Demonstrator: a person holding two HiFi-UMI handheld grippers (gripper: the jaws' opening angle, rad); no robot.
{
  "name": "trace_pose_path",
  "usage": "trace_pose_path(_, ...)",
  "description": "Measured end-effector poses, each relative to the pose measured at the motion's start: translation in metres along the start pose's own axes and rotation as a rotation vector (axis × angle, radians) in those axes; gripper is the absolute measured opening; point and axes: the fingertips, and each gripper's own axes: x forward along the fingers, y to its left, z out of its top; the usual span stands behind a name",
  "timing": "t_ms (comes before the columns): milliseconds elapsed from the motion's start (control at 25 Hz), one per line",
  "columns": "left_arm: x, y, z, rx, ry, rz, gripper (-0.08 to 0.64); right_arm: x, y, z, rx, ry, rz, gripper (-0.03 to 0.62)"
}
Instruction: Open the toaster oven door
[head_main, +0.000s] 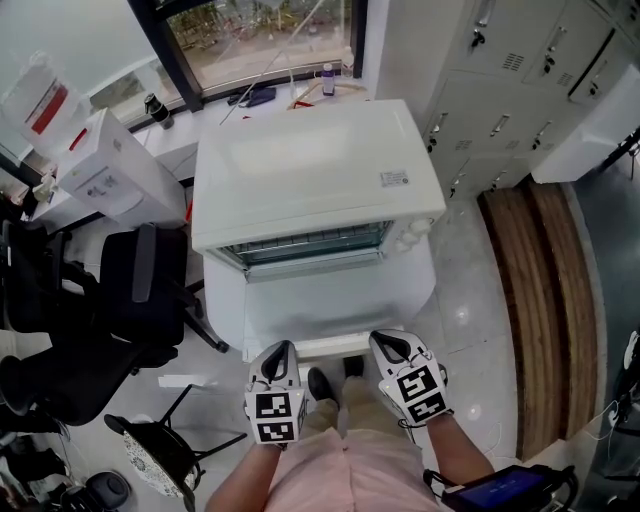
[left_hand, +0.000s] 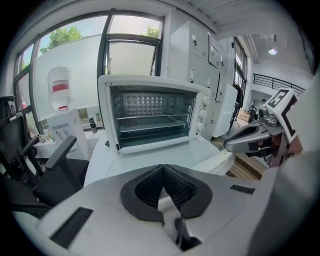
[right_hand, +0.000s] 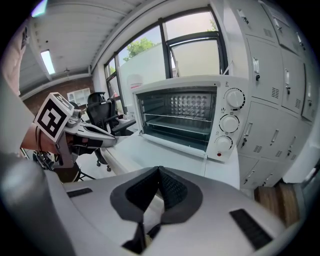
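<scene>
Ahead of left gripper (head_main: 279, 350) and right gripper (head_main: 384, 341); toaster oven door (head_main: 330, 305) lies open.

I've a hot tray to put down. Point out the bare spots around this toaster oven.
Bare: the flat top of the toaster oven, and its lowered door in front. The tiled floor between oven and wooden bench leaves passing room. Crowded: the windowsill behind, with bottle and cables, and the left side, packed with office chairs.

L gripper (head_main: 279, 350) & R gripper (head_main: 386, 342): pale grey shells, black ribbed pads (left_hand: 147, 187) lining fingers. Behind fingers each has a marker cube (head_main: 275, 412) w/ b/w squares. Person wears pink garment (head_main: 345, 475), dark shoes (head_main: 321, 384).
</scene>
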Motion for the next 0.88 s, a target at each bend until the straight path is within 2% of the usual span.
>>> trace_pose_path(640,0.016,-0.006,-0.036,-0.016,0.058,-0.035,0.012,0.013,0.002,-0.032,0.01,0.061,0.004,0.002)
trace_pose_path(880,0.02,-0.005,-0.045,-0.058,0.061,-0.047,0.012,0.018,-0.001,-0.041,0.021,0.077,0.005,0.002)
